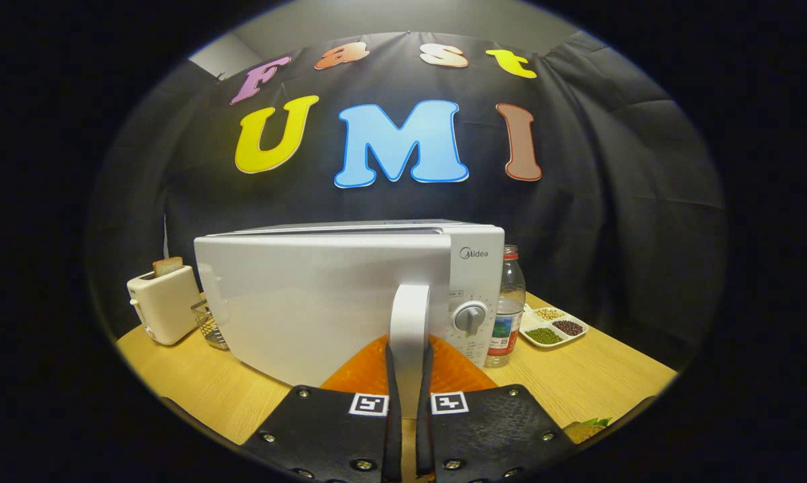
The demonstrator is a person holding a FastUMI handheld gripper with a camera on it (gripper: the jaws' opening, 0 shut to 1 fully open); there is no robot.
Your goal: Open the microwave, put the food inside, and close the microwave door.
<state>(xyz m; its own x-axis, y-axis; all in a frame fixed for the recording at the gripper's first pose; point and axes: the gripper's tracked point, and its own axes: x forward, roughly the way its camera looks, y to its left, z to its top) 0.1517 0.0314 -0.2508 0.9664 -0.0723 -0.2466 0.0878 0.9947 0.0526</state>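
A white microwave (296, 302) stands on the wooden table (202, 389) straight ahead. Its door handle (410, 315), a white upright bar on the door's right side, sits between my fingers. My gripper (410, 365) is shut on the handle, with both fingers (366, 369) pressed against its lower part. The door looks pulled slightly out from the control panel (477, 295), which carries a round knob (470, 316). A bit of green and yellow food (587, 428) lies on the table to the right of my fingers, mostly hidden.
A clear water bottle (508, 315) stands right of the microwave, next to a white divided tray (554, 325) of beans. Left of the microwave are a white toaster (164, 303) holding a bread slice and a small wire basket (210, 325).
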